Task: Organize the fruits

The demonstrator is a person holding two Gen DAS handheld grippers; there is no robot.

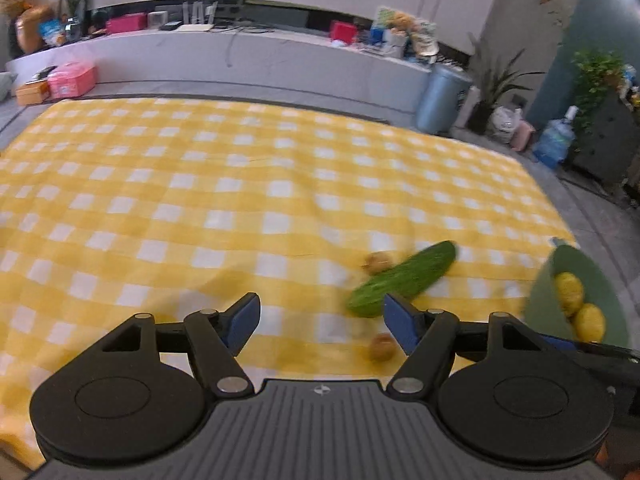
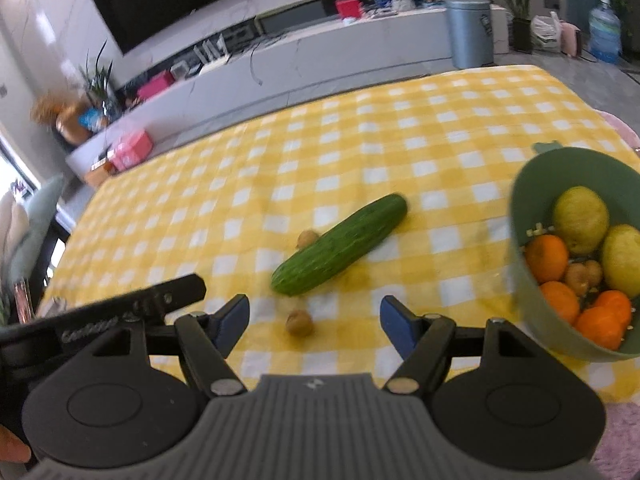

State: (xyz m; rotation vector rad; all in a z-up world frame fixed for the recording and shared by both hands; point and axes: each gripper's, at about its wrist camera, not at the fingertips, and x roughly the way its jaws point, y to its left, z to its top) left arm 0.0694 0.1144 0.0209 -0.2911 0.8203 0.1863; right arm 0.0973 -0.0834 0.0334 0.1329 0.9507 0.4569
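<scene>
Hovering wide open and empty, the right hand-held gripper (image 2: 314,326) has a small brown fruit (image 2: 299,322) just ahead between its fingers; lowering straight onto it and closing gently seems best. The cucumber (image 2: 339,245) lies beyond, the bowl (image 2: 524,216) right. The left hand-held gripper (image 1: 322,322) also gapes empty. Its side lettering is unreadable.
</scene>
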